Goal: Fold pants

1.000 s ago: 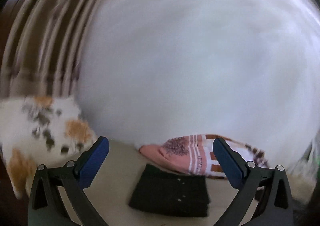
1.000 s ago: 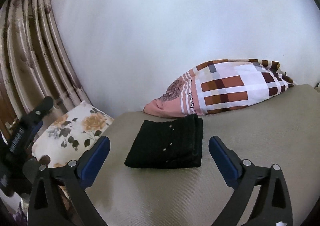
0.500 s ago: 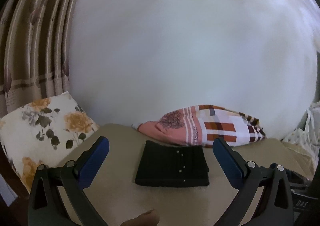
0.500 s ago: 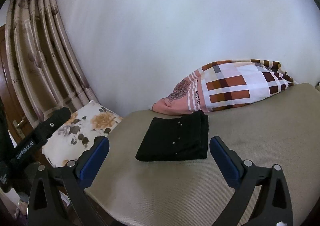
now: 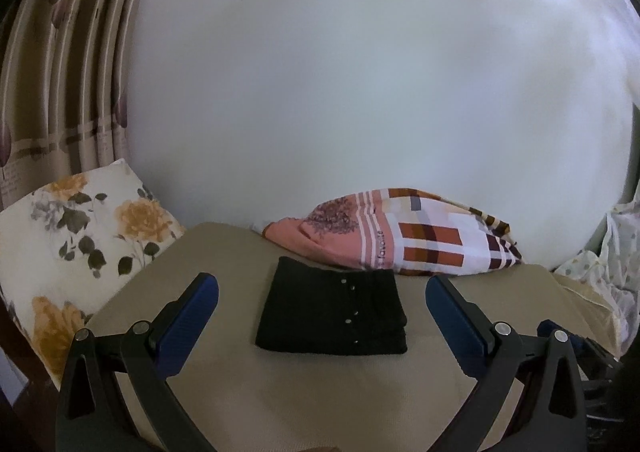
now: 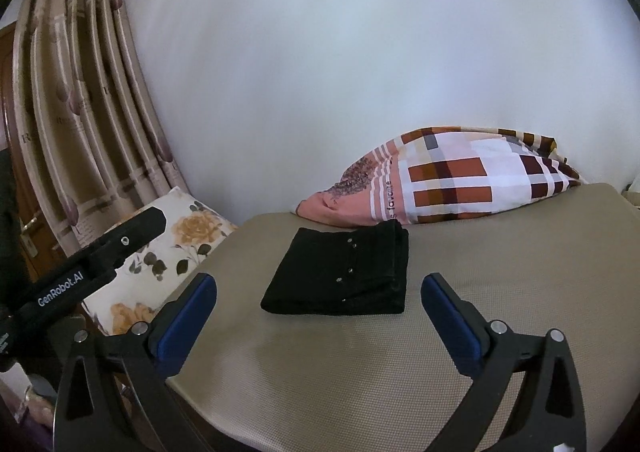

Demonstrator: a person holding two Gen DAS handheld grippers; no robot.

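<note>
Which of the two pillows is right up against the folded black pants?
The checked pink pillow by the wall: the pants' far edge reaches it. The flowered pillow sits off the mat's left side, apart from them.

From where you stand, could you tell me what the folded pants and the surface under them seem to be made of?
The folded pants look like thick, matte black woven cloth, perhaps denim or corduroy; small metal studs glint on top. The surface beneath looks like a beige mat with a fine, even woven or mesh grain, low sheen.
</note>
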